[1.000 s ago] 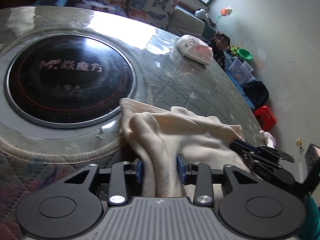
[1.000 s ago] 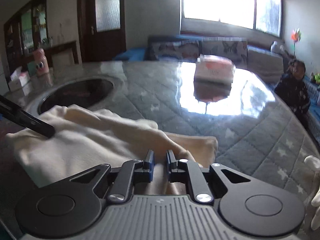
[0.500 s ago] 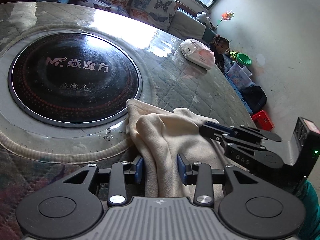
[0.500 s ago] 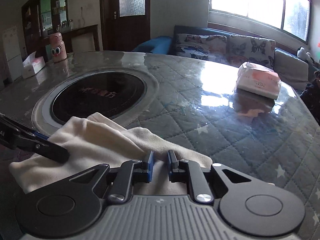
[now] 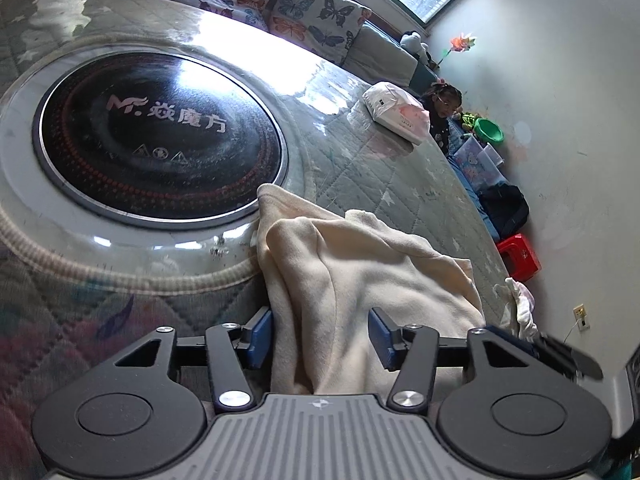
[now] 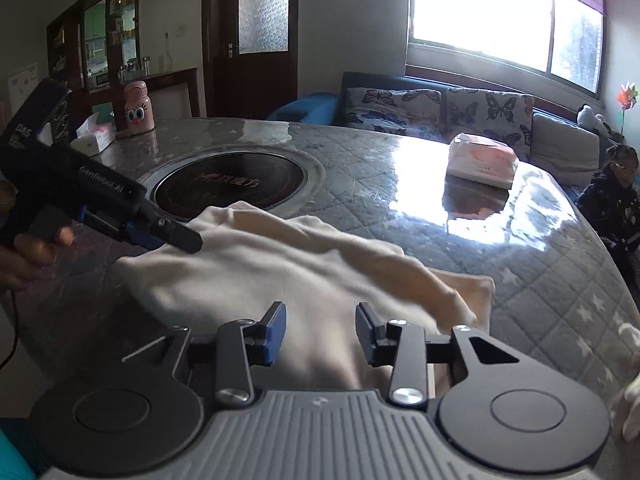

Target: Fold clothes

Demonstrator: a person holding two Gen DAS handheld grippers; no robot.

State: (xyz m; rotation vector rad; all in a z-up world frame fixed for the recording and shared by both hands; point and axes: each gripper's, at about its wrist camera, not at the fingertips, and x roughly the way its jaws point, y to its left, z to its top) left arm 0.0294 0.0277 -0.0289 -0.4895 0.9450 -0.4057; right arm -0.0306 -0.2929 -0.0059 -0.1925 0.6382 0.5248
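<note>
Letting go here: both my left gripper (image 5: 321,334) and right gripper (image 6: 321,331) are opening, cream garment (image 5: 360,280) between the jaws, bunched at the table's (image 6: 540,248) near edge. Tip: back out low so the fold doesn't drag.

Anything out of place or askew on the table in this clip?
Mostly the cream garment: it lies bunched and wrinkled, and its far corner laps onto the rim of the built-in cooktop. A second whitish cloth hangs at the table's right edge. Nothing looks spilled or damaged.
</note>
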